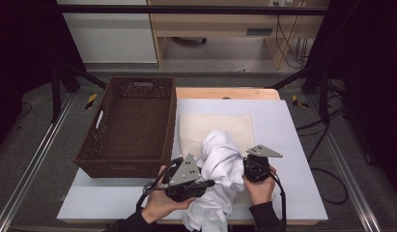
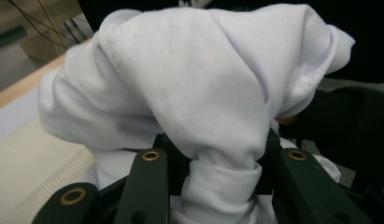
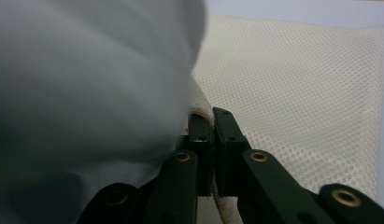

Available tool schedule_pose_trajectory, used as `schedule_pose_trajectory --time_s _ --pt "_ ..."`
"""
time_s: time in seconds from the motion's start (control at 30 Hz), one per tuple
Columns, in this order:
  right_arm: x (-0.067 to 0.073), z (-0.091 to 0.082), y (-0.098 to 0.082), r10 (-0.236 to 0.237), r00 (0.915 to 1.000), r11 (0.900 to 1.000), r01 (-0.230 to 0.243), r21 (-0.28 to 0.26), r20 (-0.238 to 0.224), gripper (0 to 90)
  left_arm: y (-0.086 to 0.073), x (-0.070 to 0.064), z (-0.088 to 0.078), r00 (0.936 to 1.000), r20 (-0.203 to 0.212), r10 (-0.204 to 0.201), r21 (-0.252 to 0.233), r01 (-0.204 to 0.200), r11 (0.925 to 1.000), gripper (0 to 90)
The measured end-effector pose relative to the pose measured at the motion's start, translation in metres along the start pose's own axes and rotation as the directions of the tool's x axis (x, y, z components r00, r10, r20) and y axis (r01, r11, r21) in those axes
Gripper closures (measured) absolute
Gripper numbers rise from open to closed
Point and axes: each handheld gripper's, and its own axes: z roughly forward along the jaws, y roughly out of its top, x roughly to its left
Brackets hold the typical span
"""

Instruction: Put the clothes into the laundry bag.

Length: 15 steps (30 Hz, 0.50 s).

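A crumpled white cotton garment (image 1: pixel 219 166) lay heaped at the near middle of the pale grey table top (image 1: pixel 292 145), its far part resting on a cream mesh laundry bag (image 1: pixel 220 126) and its near part spilling over the table's front edge. Its long axis ran roughly from the far side toward the person, with the bulkier, rounded bunch pointing away and the loose tail hanging down at the near edge. In the left gripper view the cloth (image 2: pixel 199 93) rose as a domed fold above the jaws.

The left gripper (image 1: pixel 209 183) was clamped on a twisted roll of the white garment, the jaws pressing a bunched column of fabric between them. The right gripper (image 1: pixel 251 170) had its jaws shut tight on the rim of the cream mesh bag (image 3: pixel 292 88), a thin edge of mesh pinched between the pads, with the white cloth (image 3: pixel 87 93) pressing close against its left side.

Judging from this, the work looked like putting the garment into the mesh bag: one hand held the bag's edge, the other the cloth, yet nearly all of the garment was outside and on top of the bag, so the stuffing seemed barely begun. The dark brown woven rectangular basket (image 1: pixel 131 128) stood just left of the bag, with nothing in it that I could see
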Motion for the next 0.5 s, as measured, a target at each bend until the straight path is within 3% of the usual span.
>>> schedule_pose_trajectory --time_s 0.23,0.37,0.5 --pt "0.000 0.000 0.000 -0.011 0.9999 1.000 0.011 -0.003 0.007 87.4 -0.019 0.004 0.024 0.9998 -0.019 -0.007 0.077 0.008 0.9970 65.3" --pt "0.001 0.000 0.000 -0.012 0.9999 1.000 0.012 -0.005 0.007 87.4 -0.031 0.009 0.036 0.9988 -0.038 -0.031 0.128 0.036 0.9912 64.6" --pt "0.001 0.000 0.000 -0.009 1.0000 1.000 0.009 -0.006 0.002 87.4 -0.041 0.014 0.049 0.9973 -0.069 -0.025 0.173 0.037 0.9842 63.6"
